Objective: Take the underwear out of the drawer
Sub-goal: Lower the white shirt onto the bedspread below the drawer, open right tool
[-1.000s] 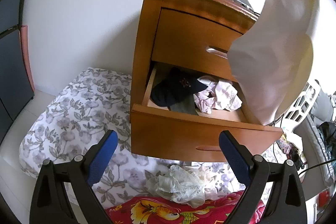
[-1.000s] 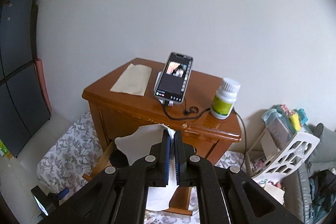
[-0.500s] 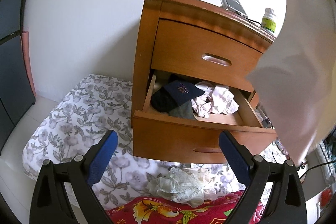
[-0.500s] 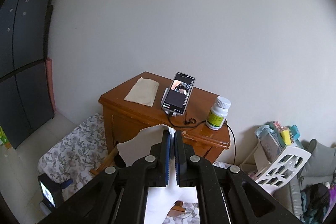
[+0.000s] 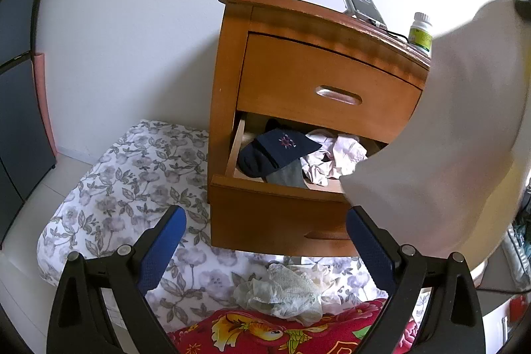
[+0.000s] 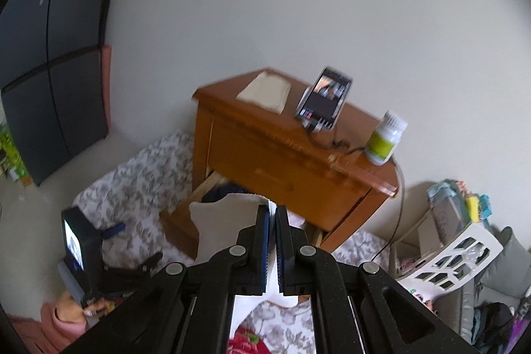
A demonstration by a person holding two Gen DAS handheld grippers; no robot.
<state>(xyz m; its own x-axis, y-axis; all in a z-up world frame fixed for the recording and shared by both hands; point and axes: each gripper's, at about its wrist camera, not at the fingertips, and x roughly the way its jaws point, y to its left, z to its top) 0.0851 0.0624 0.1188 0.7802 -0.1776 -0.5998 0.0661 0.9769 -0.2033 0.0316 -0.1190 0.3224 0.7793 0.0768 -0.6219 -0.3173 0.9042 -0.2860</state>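
Note:
A wooden nightstand stands against the wall with its lower drawer pulled out. Inside lie a dark navy garment and crumpled pale pink underwear. My right gripper is shut on white underwear, which hangs large at the right of the left wrist view and hides the drawer's right end. My left gripper stands open, low in front of the drawer, with nothing between its fingers. A crumpled pale mesh garment lies on the floor cloth below the drawer.
A floral sheet covers the floor, with a red patterned cloth at the near edge. On the nightstand top are a phone on a stand, a pill bottle and a folded paper. A white basket sits right; a dark cabinet left.
The right gripper has moved back and down with the white underwear, rolling, so the nightstand now looks smaller and tilted. In the left wrist view the hanging cloth swung right, then dropped lower.

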